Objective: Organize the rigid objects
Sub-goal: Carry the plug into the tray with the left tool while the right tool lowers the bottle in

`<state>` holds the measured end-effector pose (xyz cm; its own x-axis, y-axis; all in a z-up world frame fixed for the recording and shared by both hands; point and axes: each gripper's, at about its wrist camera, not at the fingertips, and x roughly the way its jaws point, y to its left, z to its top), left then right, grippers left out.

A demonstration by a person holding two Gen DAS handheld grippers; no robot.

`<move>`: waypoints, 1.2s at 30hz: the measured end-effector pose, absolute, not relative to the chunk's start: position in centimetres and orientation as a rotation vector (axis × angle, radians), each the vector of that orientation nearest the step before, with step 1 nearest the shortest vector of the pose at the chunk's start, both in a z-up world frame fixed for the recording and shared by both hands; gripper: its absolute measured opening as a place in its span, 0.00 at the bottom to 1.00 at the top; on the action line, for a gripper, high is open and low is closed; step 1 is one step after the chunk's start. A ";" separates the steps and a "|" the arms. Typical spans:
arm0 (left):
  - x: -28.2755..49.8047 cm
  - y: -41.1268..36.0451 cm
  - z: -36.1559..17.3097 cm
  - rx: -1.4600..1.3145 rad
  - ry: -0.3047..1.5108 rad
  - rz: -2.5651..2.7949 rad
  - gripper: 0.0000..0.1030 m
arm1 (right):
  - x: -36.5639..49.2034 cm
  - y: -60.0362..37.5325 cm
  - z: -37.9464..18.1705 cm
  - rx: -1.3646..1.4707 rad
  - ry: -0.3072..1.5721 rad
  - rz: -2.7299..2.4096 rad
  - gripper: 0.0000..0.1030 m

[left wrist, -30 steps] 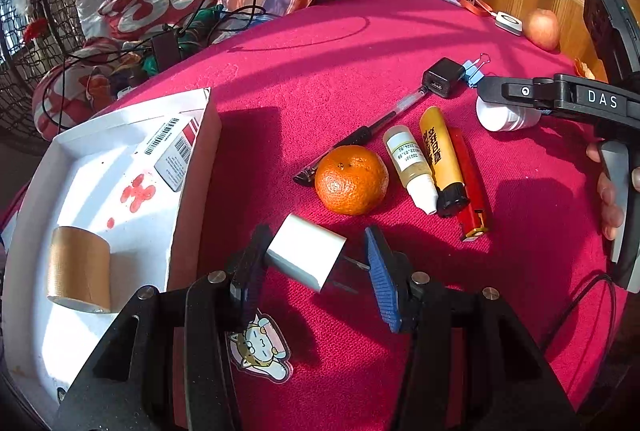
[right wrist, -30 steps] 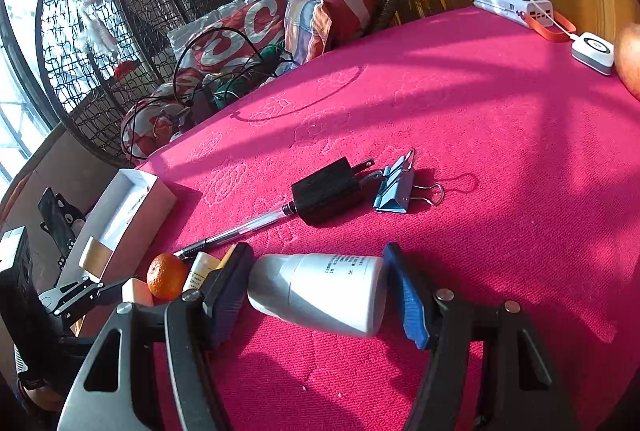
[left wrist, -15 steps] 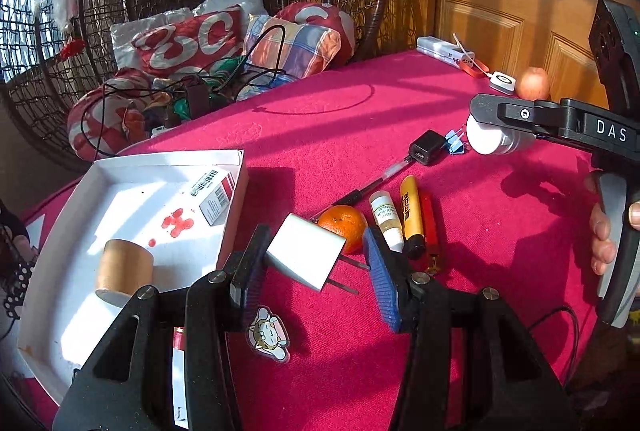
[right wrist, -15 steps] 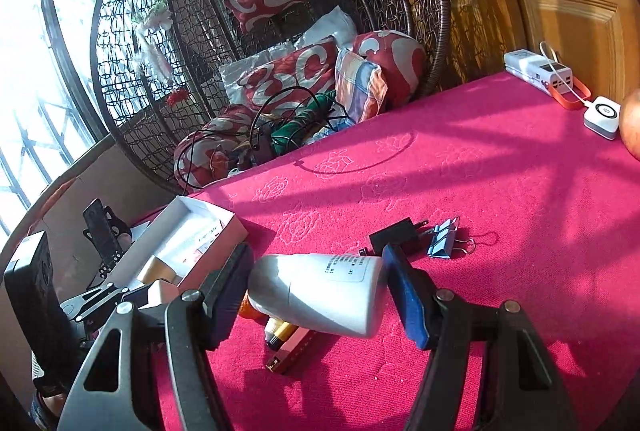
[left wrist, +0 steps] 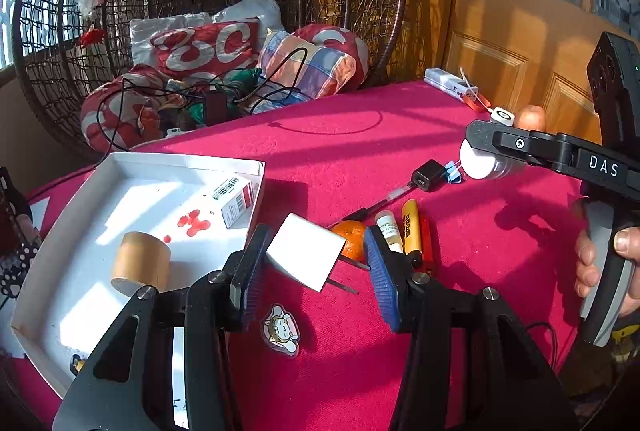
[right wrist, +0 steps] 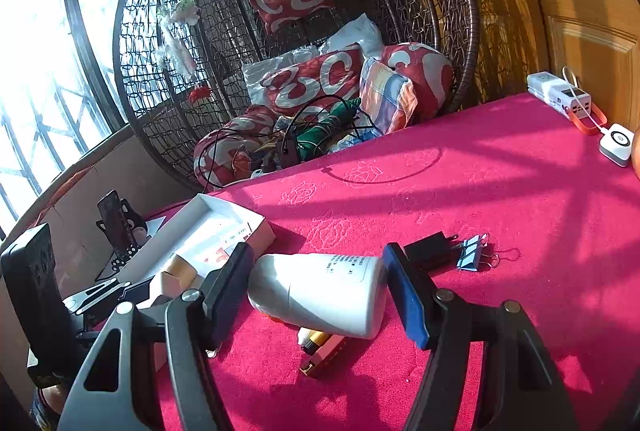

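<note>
Left jaws: the left gripper (left wrist: 316, 267) holds a white plug adapter (left wrist: 306, 255) cornerwise between its pads, prongs pointing toward 4 o'clock, clear above the bench (left wrist: 400, 151).
Right jaws: the right gripper (right wrist: 320, 295) is clamped across a white bottle (right wrist: 320, 291) lying sideways, cap end toward 9 o'clock, also lifted off the cloth.
Destination: a white tray (left wrist: 256, 167) sits at 9 to 10 o'clock of the left gripper; it already holds a tape roll (left wrist: 140, 263) and a small carton (left wrist: 238, 201).
Step in hand: judged to be carrying both picked items to the tray.
Adapter advice: the grip is on a tilted corner, so it may pivot; keep the wrist steady, clear the tray's near wall, and lower it onto bare floor between roll and carton before easing the pads apart.
Bottle advice: round body, so it may roll once let go; set it along a tray wall or against the tape roll.
Order: bring one gripper in at a time, since the tray's free space is limited and the two tools would crowd each other.
Left behind: an orange (left wrist: 350, 239), a small dropper bottle (left wrist: 388, 231), a yellow tube (left wrist: 412, 227), a red lighter (left wrist: 427, 243), a pen (left wrist: 380, 201), a black charger (left wrist: 428, 177) and a blue binder clip (right wrist: 472, 255) lie grouped at 12 to 1 o'clock of the left gripper.
Caution: the prongs should not snag the tray rim.
</note>
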<state>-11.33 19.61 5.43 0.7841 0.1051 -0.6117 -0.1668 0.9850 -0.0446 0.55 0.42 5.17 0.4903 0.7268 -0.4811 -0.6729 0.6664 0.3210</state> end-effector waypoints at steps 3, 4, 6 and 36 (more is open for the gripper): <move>-11.8 20.2 5.9 -0.117 0.638 0.161 0.46 | 0.3 1.1 5.5 0.081 0.625 0.863 0.65; -12.0 20.5 6.0 -0.125 0.632 0.171 0.46 | 0.2 1.3 5.7 0.076 0.621 0.867 0.65; -12.5 21.2 6.3 -0.143 0.621 0.184 0.46 | 0.0 1.9 6.0 0.063 0.612 0.876 0.65; -20.8 37.6 2.3 -0.447 0.603 0.593 0.46 | -8.6 21.0 3.4 -0.260 0.714 1.256 0.65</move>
<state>-20.82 37.59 2.30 0.6688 0.3815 -0.6381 -0.6314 0.7446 -0.2165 -8.61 21.00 3.37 0.1306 0.7735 -0.6202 -0.9284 0.3149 0.1974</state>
